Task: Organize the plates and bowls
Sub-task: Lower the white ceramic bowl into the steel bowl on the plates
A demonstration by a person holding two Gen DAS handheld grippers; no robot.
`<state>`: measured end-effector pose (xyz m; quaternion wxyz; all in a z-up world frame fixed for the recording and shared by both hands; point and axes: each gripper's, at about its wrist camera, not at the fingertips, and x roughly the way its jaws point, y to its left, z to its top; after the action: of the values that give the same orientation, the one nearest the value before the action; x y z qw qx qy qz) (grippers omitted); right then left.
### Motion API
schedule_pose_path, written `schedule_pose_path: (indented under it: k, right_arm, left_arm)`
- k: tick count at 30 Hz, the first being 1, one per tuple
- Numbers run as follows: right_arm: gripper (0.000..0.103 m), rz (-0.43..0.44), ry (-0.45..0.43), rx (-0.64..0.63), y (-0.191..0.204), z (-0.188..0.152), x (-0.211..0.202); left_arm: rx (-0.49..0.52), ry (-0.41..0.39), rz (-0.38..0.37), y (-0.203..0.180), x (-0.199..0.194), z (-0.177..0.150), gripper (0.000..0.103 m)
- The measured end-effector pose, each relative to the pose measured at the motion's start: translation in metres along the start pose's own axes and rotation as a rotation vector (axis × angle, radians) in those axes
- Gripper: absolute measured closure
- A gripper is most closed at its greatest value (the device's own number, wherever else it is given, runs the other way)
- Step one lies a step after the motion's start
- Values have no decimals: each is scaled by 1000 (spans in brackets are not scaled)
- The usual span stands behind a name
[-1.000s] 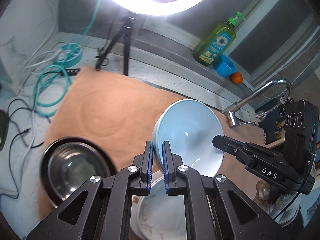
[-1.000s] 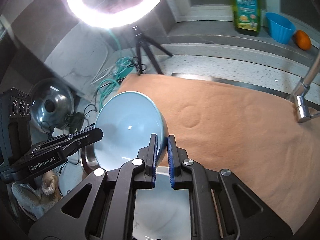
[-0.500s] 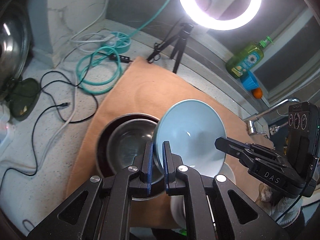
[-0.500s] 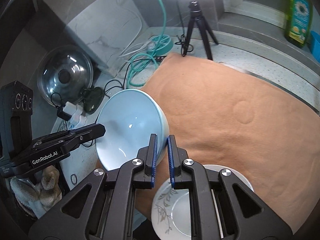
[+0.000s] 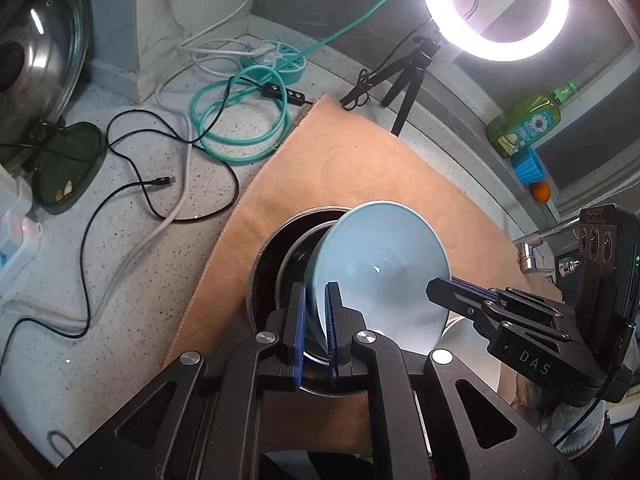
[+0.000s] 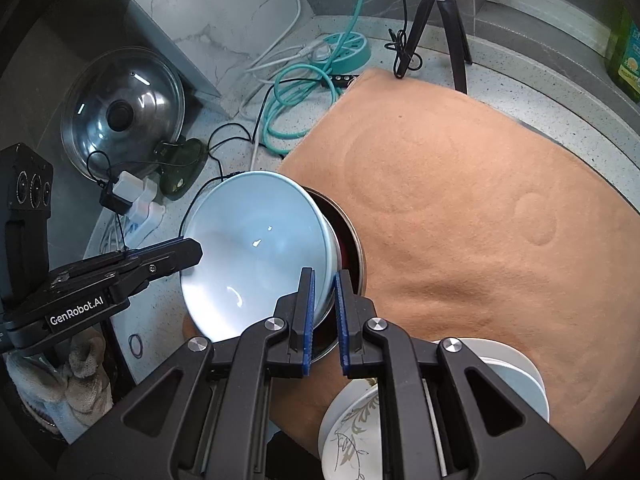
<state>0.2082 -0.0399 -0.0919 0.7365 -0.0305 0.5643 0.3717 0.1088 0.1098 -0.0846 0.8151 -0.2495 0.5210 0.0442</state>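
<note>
Left wrist view shows the left tongs (image 5: 316, 328) clamped on the rim of a pale blue bowl (image 5: 380, 276), and the right tongs (image 6: 325, 312) pinch the opposite rim, so both carry it tilted just above a steel bowl (image 5: 280, 276) nested in a dark-rimmed one. My guess is the step in hand is stacking the blue bowl into that pair; the next move calls for levelling it, lowering it centred, then letting go on both sides. Beside the stack sit white plates (image 6: 516, 376), one with a leaf pattern. Everything rests on an orange cloth (image 6: 460, 208) over a speckled table (image 5: 120, 264), with cables, a pot lid, a ring light and a soap bottle around.
</note>
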Motion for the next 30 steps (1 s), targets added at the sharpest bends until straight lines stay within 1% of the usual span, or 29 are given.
schedule_pose_path:
  k: [15,24,30]
  right_arm:
    - [93,-20,47,-12,3,-1,23]
    - [93,-23,54,-14,3,0,25]
    - [93,-21,57,-15,3,1,26]
  left_arm:
    - [-9,33,21,10,13,-1,95]
    - [-10,39,23,11,14,-1,95]
    - [-18,50,11,14,17,-1,95]
